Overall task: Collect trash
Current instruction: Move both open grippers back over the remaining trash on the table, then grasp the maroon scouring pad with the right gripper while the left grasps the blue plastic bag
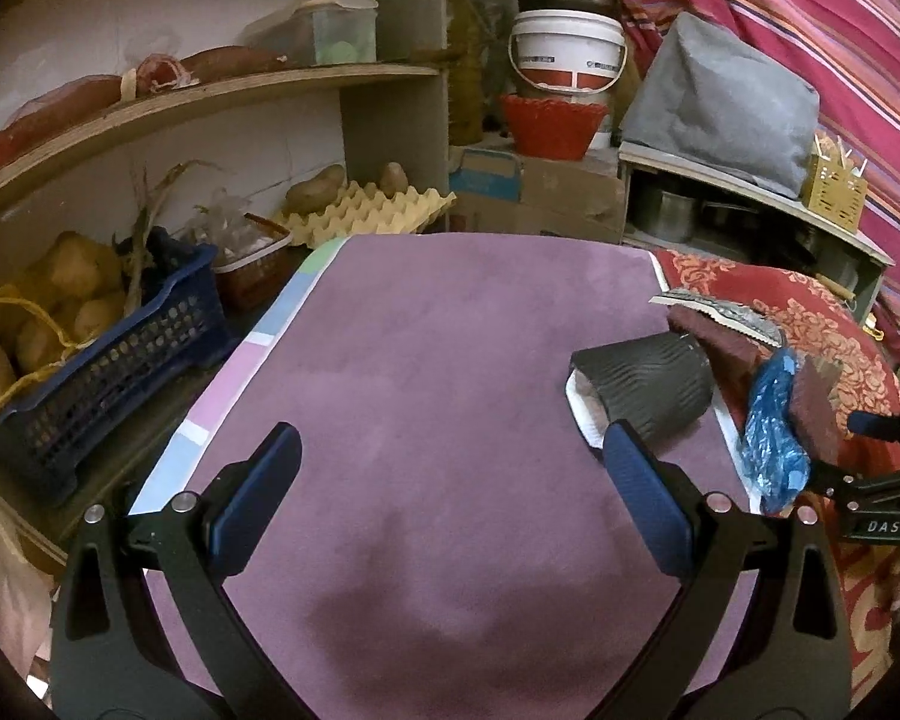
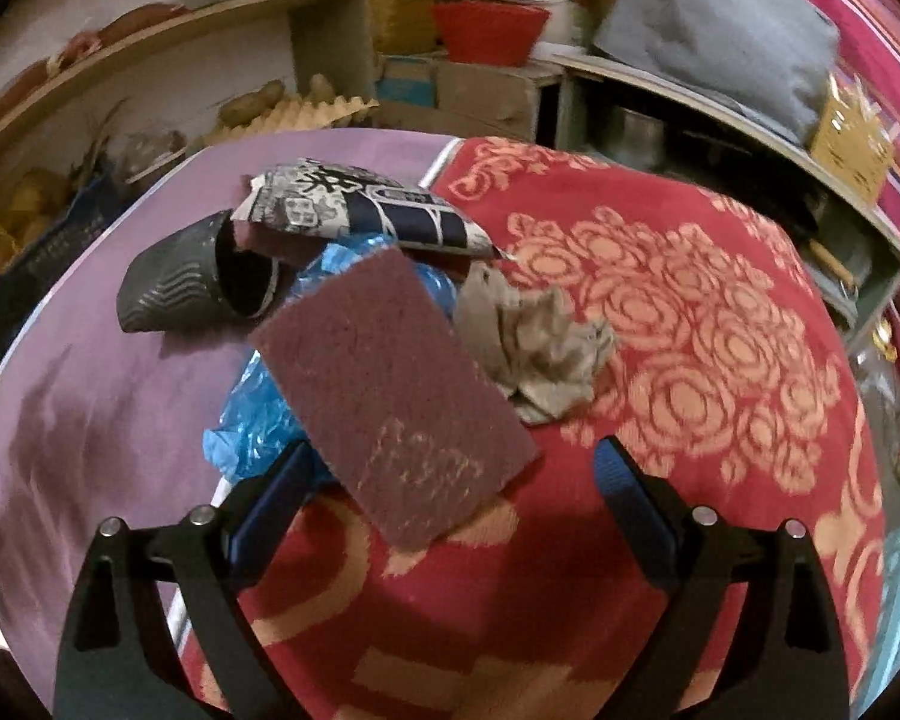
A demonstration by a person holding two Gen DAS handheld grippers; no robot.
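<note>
Hovering over the purple mat [image 1: 426,360], the left gripper [image 1: 450,480] has its jaws spread wide with nothing between them. The right gripper [image 2: 456,492] is likewise wide open; the maroon scouring pad [image 2: 390,402] lies between its jaws, over blue plastic [image 2: 252,420]. Close by lie a black cup [image 2: 192,282] on its side, a printed wrapper [image 2: 354,204] and crumpled brown paper [image 2: 534,354] on the red floral cloth [image 2: 720,330].

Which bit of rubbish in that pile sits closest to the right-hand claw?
The maroon scouring pad: its near corner reaches between the open right gripper fingers. The black cup, printed wrapper and crumpled brown paper lie farther back.
</note>
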